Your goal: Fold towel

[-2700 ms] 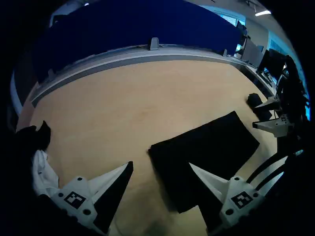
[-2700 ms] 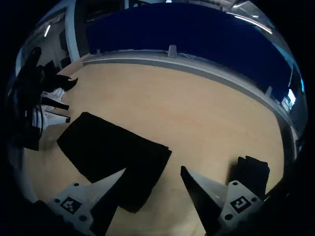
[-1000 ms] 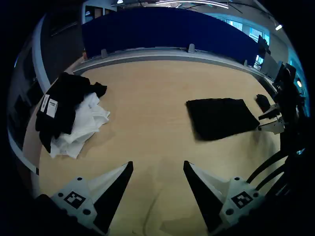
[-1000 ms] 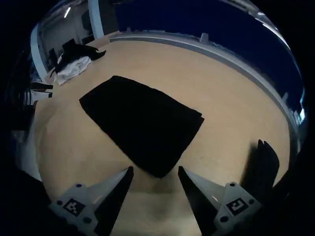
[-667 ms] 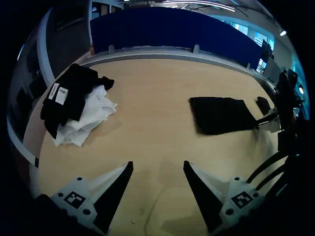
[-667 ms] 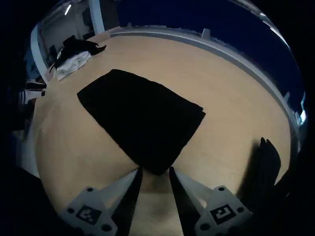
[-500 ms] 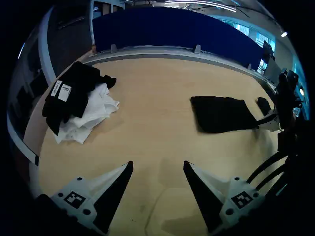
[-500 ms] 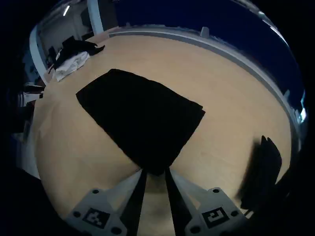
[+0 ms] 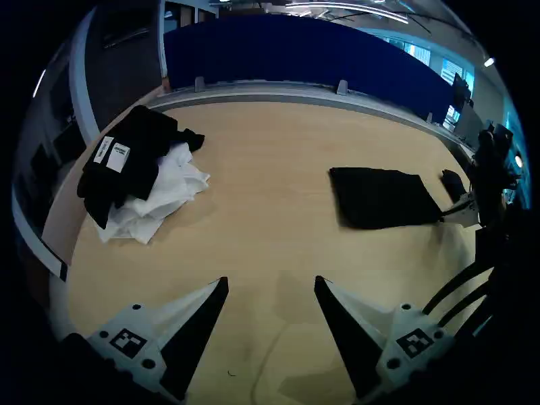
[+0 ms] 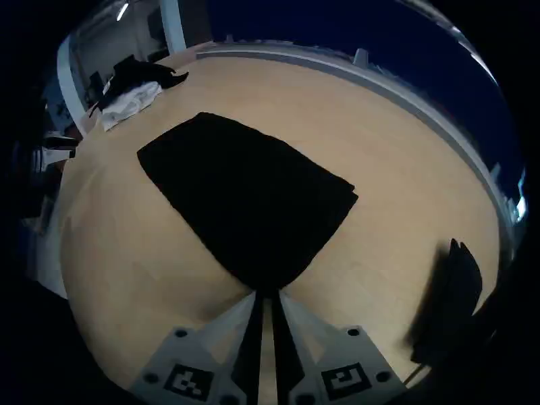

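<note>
A folded black towel [image 10: 250, 196] lies flat on the light wooden table [image 10: 405, 189]. My right gripper [image 10: 267, 295] is shut on the towel's near corner, fingers almost touching with the cloth tip between them. In the left gripper view the same towel [image 9: 379, 196] lies at the right, with the right gripper [image 9: 462, 212] at its far right corner. My left gripper [image 9: 270, 283] hovers open over bare table, well away from the towel, with nothing between its fingers.
A heap of black and white cloths [image 9: 138, 172] sits at the table's left edge, also seen far off [image 10: 131, 91]. A small dark folded stack [image 10: 449, 297] lies right of the towel. A blue partition [image 9: 297, 54] runs along the table's far edge.
My right gripper came down to the towel's near corner and shut on it. My left gripper drew back from the towel and stayed open, bringing the cloth heap into view.
</note>
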The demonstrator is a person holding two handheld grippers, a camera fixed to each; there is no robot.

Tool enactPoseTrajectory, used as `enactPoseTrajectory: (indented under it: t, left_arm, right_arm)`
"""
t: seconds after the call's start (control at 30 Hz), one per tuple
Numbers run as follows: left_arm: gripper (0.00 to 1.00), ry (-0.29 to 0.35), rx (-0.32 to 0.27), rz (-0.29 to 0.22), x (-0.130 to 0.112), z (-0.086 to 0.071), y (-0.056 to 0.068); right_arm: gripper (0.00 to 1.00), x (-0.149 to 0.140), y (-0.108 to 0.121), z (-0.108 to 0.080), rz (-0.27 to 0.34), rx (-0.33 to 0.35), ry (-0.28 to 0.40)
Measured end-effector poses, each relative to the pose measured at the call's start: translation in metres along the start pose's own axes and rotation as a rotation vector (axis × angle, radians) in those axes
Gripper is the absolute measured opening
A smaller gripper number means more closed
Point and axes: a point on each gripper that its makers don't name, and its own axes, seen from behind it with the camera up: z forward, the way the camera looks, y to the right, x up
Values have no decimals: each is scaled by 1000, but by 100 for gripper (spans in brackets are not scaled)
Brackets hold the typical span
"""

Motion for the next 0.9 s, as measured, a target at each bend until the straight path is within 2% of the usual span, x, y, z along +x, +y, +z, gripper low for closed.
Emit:
enactPoseTrajectory:
  t: [0.37, 0.57, 0.9]
  left_arm:
    - [95, 10, -2, -5, 5, -6, 1]
    - [95, 19, 1, -10, 7, -10, -3]
    - [95, 38, 8, -29, 7, -21, -10]
  right_arm:
    - [6, 15, 2, -9, -23, -18, 34]
    - [6, 45, 2, -24, -63, -25, 73]
    - [6, 110, -10, -40, -186, -27, 125]
